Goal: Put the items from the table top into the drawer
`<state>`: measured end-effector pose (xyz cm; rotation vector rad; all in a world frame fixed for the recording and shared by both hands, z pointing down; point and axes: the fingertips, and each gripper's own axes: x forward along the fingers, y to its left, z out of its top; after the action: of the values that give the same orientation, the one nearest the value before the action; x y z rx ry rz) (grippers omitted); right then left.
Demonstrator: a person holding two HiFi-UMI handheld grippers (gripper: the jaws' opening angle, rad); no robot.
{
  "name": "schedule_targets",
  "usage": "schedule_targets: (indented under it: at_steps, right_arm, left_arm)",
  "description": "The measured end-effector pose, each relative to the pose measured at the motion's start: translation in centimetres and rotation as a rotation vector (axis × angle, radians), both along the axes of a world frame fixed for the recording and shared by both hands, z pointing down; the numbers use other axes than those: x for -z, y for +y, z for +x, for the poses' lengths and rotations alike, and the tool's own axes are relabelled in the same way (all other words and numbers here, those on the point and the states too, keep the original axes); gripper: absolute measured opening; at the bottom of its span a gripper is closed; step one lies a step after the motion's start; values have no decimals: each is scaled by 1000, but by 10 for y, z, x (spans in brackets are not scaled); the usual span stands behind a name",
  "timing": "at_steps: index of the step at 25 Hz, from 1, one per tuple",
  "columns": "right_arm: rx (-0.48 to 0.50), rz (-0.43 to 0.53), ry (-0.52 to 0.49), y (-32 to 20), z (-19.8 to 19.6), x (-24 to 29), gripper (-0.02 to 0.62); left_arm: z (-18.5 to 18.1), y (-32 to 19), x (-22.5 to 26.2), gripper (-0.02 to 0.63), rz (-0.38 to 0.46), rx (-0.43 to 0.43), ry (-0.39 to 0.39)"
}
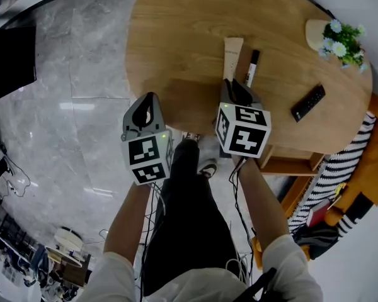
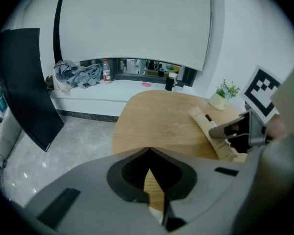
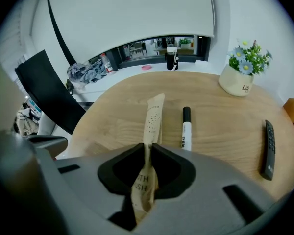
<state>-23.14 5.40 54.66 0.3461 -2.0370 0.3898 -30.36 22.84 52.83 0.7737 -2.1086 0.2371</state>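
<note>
A long beige paper packet (image 1: pixel 232 52) lies on the round wooden table (image 1: pixel 176 43), with my right gripper (image 1: pixel 236 90) shut on its near end. In the right gripper view the packet (image 3: pixel 154 116) runs up from between the pads of that gripper (image 3: pixel 148 148). A black-capped white marker (image 3: pixel 186 129) lies just right of it, and a black remote (image 3: pixel 268 148) lies farther right. My left gripper (image 1: pixel 148 106) hovers at the table's near edge, left of the packet. Its tips (image 2: pixel 149 153) meet with nothing between them.
A white pot of flowers (image 1: pixel 340 39) stands at the table's far right. A wooden compartment (image 1: pixel 290 162) juts out under the table's near right edge. A striped cloth (image 1: pixel 340 168) and an orange seat lie to the right. Grey tiled floor spreads left of the table.
</note>
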Motion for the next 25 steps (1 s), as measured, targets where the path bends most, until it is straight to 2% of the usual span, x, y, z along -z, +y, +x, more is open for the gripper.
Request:
schedule_targets:
  at_steps: [8,15,19,25]
  right_arm:
    - [-32,-29,-48,2,13,21,46]
    - [-92,-22,-76,-15,49,45,44]
    - [-150,-16,-89,-34,81,57,44]
    - [-271,21,-74,-67,157,69,44]
  left_arm:
    - [14,-11,4,6,8,-42,-1]
    - [42,-38,22,5,47,-90,13]
    - [67,-63,27,6,51,-160,0]
    - [118,-109,30,6,62,-308,14]
